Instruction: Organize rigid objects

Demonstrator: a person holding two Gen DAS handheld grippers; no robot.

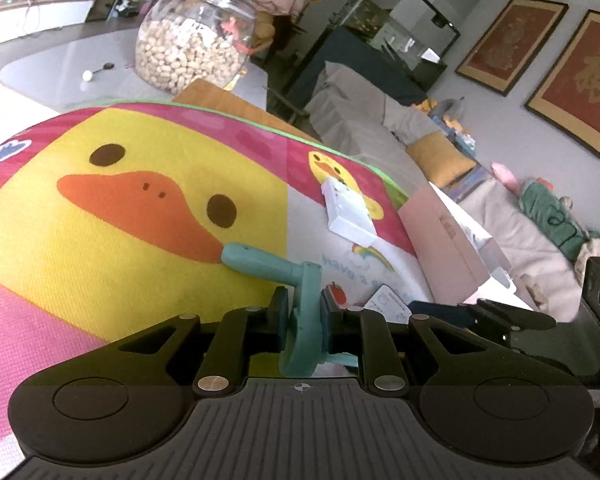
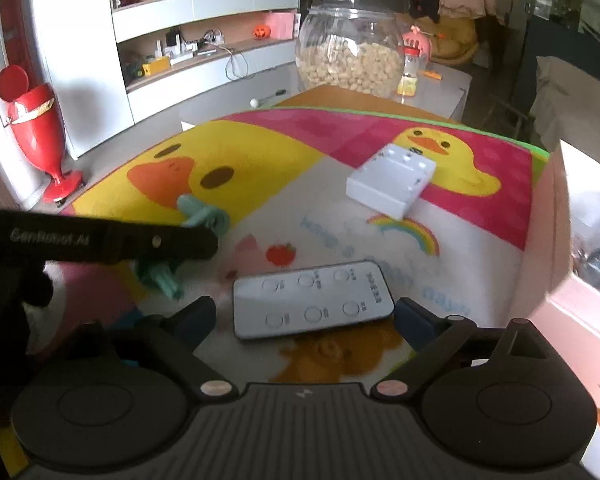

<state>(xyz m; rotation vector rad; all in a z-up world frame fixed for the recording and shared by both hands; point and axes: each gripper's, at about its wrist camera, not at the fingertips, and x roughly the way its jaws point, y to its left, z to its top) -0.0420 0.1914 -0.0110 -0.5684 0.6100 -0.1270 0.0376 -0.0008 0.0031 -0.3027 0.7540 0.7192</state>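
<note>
My left gripper (image 1: 305, 312) is shut on a teal plastic crank-shaped part (image 1: 300, 292), whose handle sticks out to the left over the duck-print mat (image 1: 140, 240). The same teal part (image 2: 202, 216) shows in the right wrist view behind the left gripper's black finger (image 2: 140, 238). My right gripper (image 2: 304, 316) stands open, its jaws either side of a white flat remote control (image 2: 312, 298) lying on the mat; the pads do not touch it. A white rectangular box (image 2: 392, 180) lies farther back on the mat; it is the white box (image 1: 350, 210) in the left wrist view.
A pink cardboard box (image 2: 556, 240) stands open at the mat's right edge. A large glass jar of peanuts (image 2: 350, 52) sits on the grey table behind. A red bin (image 2: 36, 128) stands on the floor at left. A covered sofa (image 1: 380, 120) lies beyond.
</note>
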